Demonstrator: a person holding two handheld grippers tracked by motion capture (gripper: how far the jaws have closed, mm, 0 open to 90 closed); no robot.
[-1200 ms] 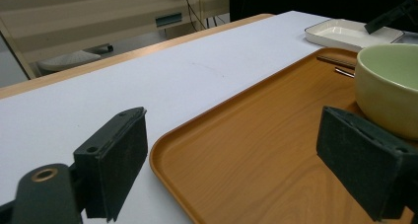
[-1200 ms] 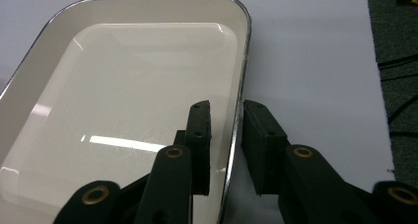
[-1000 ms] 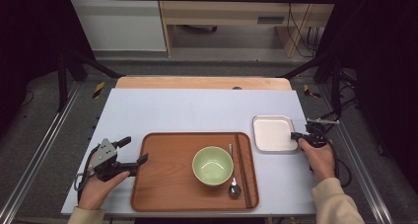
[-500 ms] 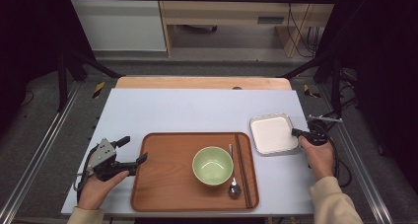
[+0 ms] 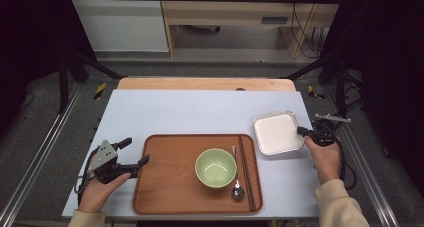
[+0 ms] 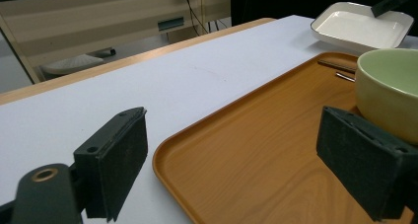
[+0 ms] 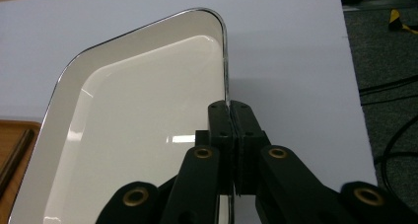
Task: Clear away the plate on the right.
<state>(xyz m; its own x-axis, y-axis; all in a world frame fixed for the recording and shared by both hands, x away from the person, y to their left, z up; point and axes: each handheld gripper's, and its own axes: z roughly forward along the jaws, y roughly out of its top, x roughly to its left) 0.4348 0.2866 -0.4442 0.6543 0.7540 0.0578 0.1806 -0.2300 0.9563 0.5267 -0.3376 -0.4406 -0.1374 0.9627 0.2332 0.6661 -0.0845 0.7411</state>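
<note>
Right gripper (image 7: 230, 110): fingers (image 7: 219, 123) are pinching shut on the thin right rim of the white square dish (image 7: 133, 135), having just been closing on it. In the high view the dish (image 5: 276, 132) is sitting at centre right of the frame, on the table (image 5: 190, 112), just right of the wooden tray (image 5: 170, 182).

Left gripper (image 5: 132, 154): fingers (image 6: 116, 160) are standing wide apart, holding nothing, straddling the tray's near corner (image 6: 170, 157) at lower left of the high view.

Risks, as judged: the grip is taking only a narrow edge on one side, so the dish may be tipping or pivoting under its own weight and slipping from the pads. A swing toward the tray could be knocking the chopsticks (image 5: 246, 172) or the green bowl (image 5: 215, 167).

Count: one white dish; one tray; one green bowl at tray centre; one metal spoon (image 5: 237, 184) right of the bowl; one pair of dark chopsticks along the tray's right edge; two grippers.
</note>
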